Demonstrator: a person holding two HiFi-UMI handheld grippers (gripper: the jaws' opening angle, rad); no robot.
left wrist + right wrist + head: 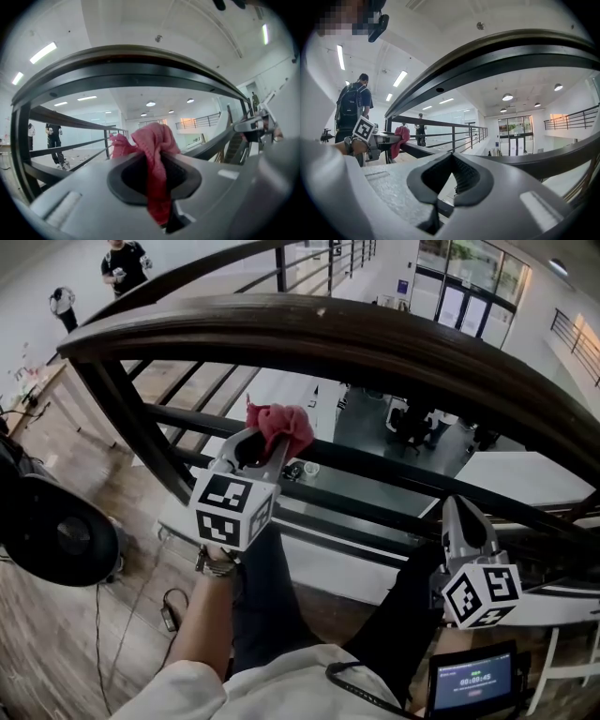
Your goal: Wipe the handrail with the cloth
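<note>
Your left gripper (263,450) clamps the pink cloth (286,425), bunched at its tips just under the handrail (309,334). Raise it until cloth, not jaw, presses the rail, then slide along. Your right gripper (461,512) is closed and empty.

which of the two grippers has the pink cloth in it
The left gripper: its jaws are shut on the pink cloth, which bunches out past the tips. The right gripper has its jaws together with nothing between them.
</note>
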